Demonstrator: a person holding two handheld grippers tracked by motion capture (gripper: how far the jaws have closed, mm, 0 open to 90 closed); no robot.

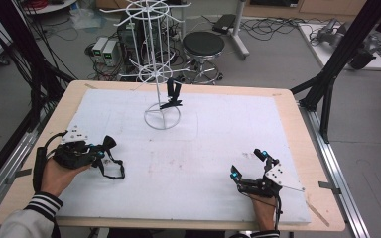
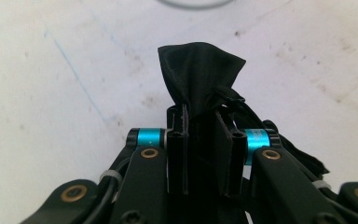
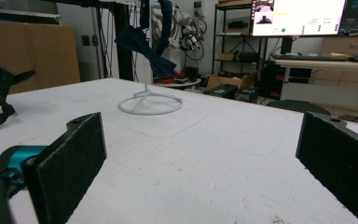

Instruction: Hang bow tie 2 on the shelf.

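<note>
- High view: the left gripper (image 1: 108, 144) sits low over the white-covered counter (image 1: 203, 163) at its near left side, held in a hand (image 1: 57, 174) with a striped cuff. Its jaws are pinched on a black bow tie (image 1: 110, 143), whose thin strap (image 1: 113, 168) loops down onto the counter just beside the gripper. The right gripper (image 1: 248, 163) rests at the near right side, well apart from the left one, with its jaws spread wide and nothing between them. At the far middle of the counter stands a white wire rack (image 1: 155, 64) on a ring base, and a second dark bow tie (image 1: 172, 96) hangs from its lower tier.
- Left gripper view: the two jaws stand close together, clamped on the bunched black fabric of the bow tie (image 2: 200, 74), which fans out above the tips. Part of the strap (image 2: 303, 156) trails off to the right over the counter (image 2: 65, 70).
- Right gripper view: the two padded jaws stand far apart and empty, low over the counter (image 3: 205, 158). Beyond them are the rack's ring base (image 3: 150, 103) and the hanging bow tie (image 3: 144, 49); at the left edge hangs the strap (image 3: 0, 109) of the held bow tie.
</note>
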